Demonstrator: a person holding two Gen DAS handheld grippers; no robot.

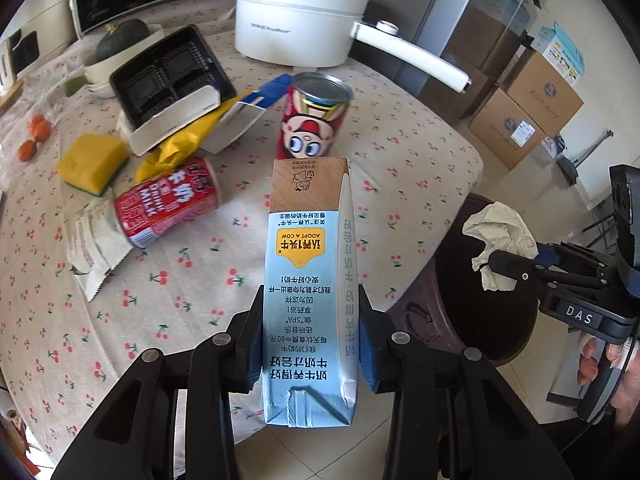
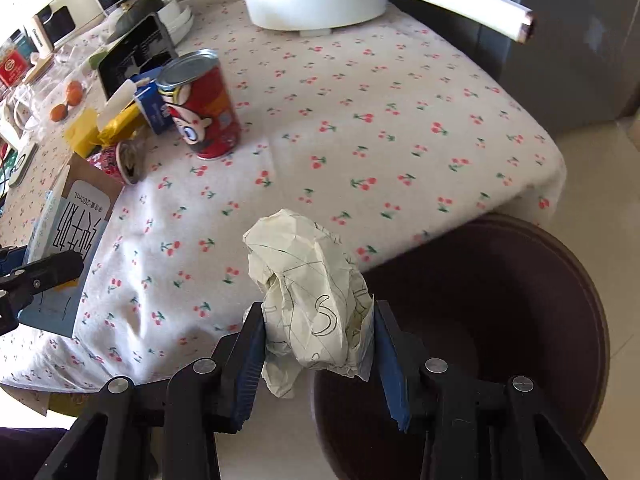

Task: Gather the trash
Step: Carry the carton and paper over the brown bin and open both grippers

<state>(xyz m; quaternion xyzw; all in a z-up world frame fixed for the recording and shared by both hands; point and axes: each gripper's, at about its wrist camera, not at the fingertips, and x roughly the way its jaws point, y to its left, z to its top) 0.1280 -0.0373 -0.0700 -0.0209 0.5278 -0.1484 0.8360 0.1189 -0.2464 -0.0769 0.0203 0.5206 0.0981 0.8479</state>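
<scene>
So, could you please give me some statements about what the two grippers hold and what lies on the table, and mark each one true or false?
1. The left gripper grips a blue milk carton. True.
2. The right gripper is empty. False: it is closed on a crumpled paper ball.
3. One red can lies on its side on the cherry-print tablecloth. True.
4. The cartoon-face red can has tipped over. False: it stands upright.
5. The dark bin stands on the table. False: it stands on the floor beside the table's edge.
</scene>
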